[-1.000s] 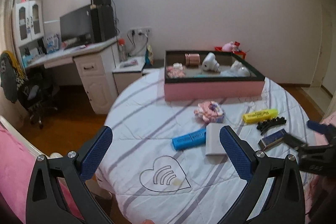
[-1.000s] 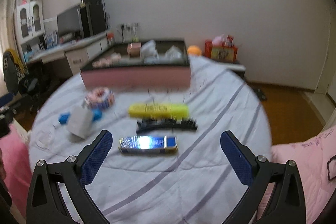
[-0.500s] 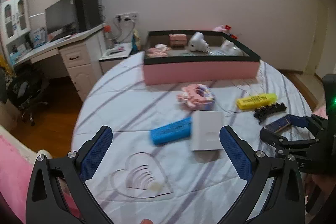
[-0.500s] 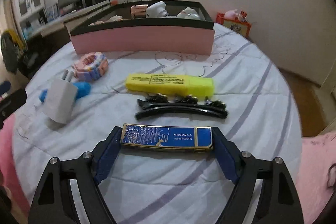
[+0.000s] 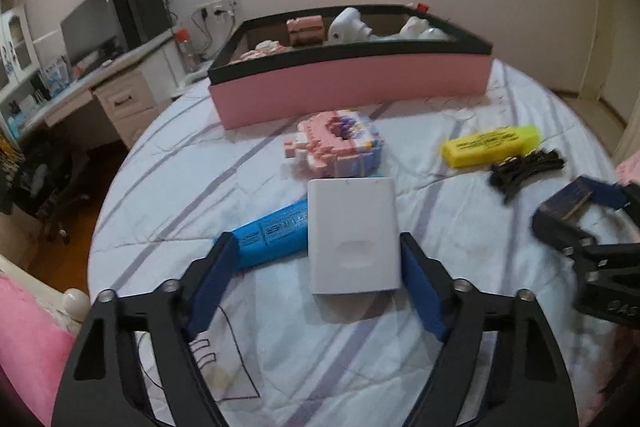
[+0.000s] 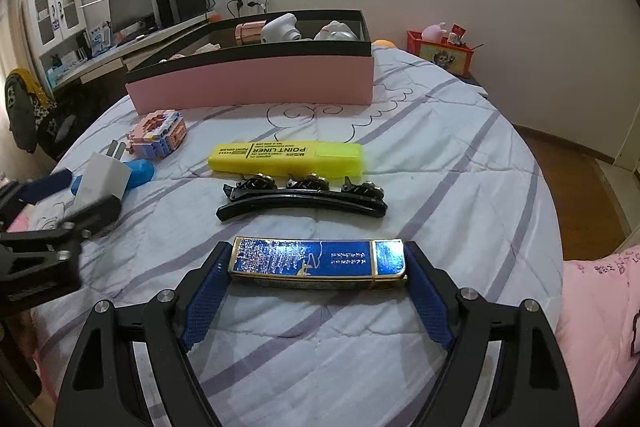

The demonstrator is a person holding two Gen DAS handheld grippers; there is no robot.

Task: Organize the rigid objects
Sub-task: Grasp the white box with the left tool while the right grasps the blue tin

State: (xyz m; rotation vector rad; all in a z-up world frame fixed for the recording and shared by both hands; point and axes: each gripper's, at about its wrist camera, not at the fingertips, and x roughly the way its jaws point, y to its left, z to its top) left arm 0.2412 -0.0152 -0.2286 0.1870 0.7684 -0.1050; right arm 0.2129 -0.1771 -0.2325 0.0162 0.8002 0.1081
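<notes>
We are holding the blue and gold box (image 6: 318, 261) between the two pads of our right gripper (image 6: 318, 291); it is lying flat on the striped bed cover (image 6: 440, 163), and the pads are pressing on its two short ends, so the right gripper is grasping it. Our left gripper (image 5: 316, 283) is standing around the white charger (image 5: 352, 235), and its jaws have just been closing. The right pad is touching the charger's side, but the left pad is lying against the blue marker (image 5: 272, 233), which is beside the charger, so we cannot tell if the charger is really clamped. Just behind the charger the pink block toy (image 5: 336, 143) is resting on the cover. The black hair clip (image 6: 302, 197) is lying just behind the blue and gold box, and the yellow highlighter (image 6: 286, 157) is lying just behind the clip. At the far side of the bed the pink storage box (image 6: 256, 83) with a dark rim is standing, and some pale things are lying inside it
</notes>
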